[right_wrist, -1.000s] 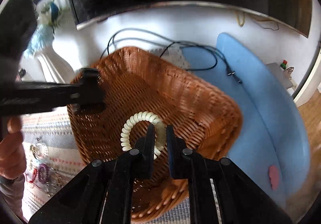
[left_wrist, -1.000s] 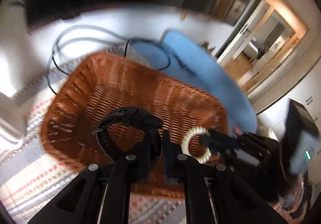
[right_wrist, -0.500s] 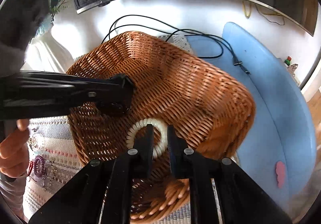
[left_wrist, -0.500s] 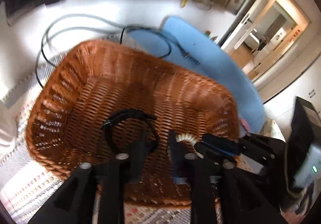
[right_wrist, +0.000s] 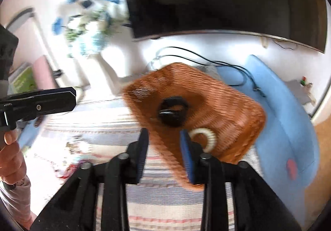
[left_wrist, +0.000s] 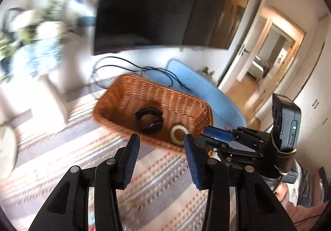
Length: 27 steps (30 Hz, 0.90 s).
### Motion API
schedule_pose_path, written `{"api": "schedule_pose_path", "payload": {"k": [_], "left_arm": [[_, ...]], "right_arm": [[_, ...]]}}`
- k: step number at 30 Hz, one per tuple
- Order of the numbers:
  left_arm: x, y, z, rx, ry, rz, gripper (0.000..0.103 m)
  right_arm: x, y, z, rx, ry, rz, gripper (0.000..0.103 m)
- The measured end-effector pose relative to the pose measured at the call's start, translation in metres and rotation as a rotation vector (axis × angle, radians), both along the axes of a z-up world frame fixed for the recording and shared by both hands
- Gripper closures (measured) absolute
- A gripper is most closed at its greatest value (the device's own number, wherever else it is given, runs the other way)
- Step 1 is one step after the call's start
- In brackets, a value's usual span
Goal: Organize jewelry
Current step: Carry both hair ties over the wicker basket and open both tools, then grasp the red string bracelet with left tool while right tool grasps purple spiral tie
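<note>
A brown wicker basket stands on the striped cloth. Inside it lie a black bracelet and a cream spiral ring. My left gripper is open and empty, raised above the cloth in front of the basket. My right gripper is open and empty, just short of the basket's near rim. It also shows in the left wrist view beside the basket's right corner. The left gripper shows at the left of the right wrist view.
More jewelry lies blurred on the striped cloth to the left. A white vase with blue flowers stands behind. Black cables and a blue pad lie beyond the basket. A dark TV hangs above.
Both grippers opened and let go: the black bracelet and the cream ring now lie in the basket. Both grippers pulled back and up, away from the basket.
</note>
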State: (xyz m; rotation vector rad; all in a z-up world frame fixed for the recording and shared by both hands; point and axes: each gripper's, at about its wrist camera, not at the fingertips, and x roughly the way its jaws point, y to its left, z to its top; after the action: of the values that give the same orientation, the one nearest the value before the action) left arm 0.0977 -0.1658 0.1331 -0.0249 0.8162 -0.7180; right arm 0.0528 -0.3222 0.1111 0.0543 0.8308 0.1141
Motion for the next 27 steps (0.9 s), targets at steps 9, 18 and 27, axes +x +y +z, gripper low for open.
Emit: {"api": "schedule_pose_path", "payload": {"k": [9,18,27], "left_arm": [[-0.043,0.116,-0.018,-0.063,-0.023,0.173,0.057],[-0.073,0.165,-0.085,-0.011,0.021,0.209,0.057],[-0.098,0.117,-0.118,0.259,-0.062,0.023,0.057]], "right_arm": [[-0.022,0.046,-0.063,0.089,0.012,0.078,0.060],[-0.015,0.057,-0.086,0.058,0.075,0.086,0.060],[-0.009,0.117,-0.089,-0.071,0.172,0.318,0.055]]}}
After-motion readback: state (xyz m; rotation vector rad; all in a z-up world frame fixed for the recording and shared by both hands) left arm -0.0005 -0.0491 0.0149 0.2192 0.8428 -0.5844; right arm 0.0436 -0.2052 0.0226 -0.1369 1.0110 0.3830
